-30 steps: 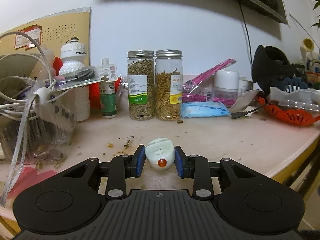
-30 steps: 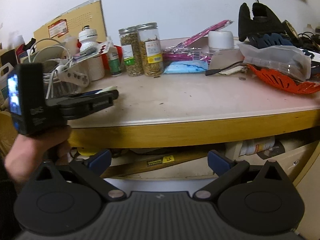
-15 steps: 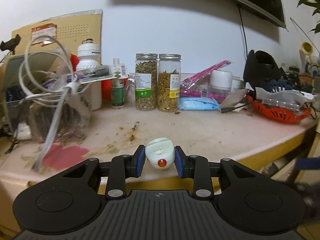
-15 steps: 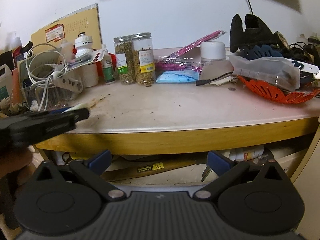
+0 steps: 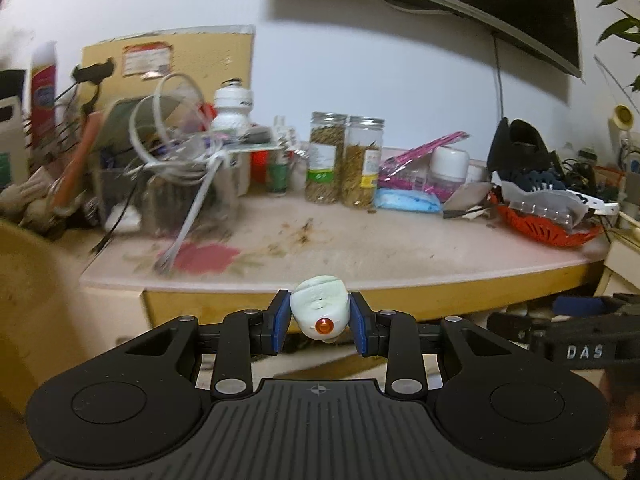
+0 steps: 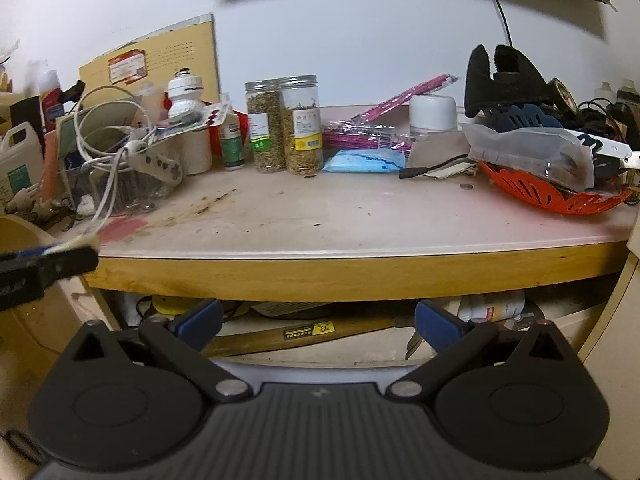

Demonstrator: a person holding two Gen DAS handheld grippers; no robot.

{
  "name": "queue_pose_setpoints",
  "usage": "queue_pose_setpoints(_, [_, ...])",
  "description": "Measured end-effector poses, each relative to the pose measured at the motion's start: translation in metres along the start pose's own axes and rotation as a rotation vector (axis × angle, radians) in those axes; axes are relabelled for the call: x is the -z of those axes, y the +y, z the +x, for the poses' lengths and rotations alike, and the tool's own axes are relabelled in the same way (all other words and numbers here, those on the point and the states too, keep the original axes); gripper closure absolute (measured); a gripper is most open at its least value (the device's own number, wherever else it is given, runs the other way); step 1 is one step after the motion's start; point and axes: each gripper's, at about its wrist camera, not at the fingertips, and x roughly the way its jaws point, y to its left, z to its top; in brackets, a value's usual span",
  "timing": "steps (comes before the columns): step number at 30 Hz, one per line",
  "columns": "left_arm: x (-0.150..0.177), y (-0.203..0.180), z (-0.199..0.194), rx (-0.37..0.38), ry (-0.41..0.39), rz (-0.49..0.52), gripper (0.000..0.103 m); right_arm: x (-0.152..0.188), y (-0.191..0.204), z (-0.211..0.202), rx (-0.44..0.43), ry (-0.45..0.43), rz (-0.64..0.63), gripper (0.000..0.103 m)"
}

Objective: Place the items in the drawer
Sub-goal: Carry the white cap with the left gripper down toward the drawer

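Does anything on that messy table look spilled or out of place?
Yes. Brown crumbs and flakes are scattered across the tabletop in front of the two jars of dried herbs, like a spill. A white power strip also dangles by its cord over a clear container.

A: I count two jars of dried herbs (image 6: 284, 124), one white sports bottle (image 6: 188, 94), one orange basket (image 6: 548, 196).

B: I also log one blue packet (image 6: 362, 160), one white tub (image 6: 433, 112), one power strip (image 6: 158, 162).
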Motion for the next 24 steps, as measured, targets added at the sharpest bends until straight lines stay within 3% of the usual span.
queue_pose_setpoints(14, [0.018,0.003,0.004,-0.081,0.042,0.000,0.073,0.008,0.011,-0.005,-0.011,-0.001,-0.031,0.000])
queue_pose_setpoints(24, [0.027,-0.001,0.017,-0.095,0.133,-0.023,0.073,0.010,0.011,0.002,0.007,0.047,-0.030,0.000])
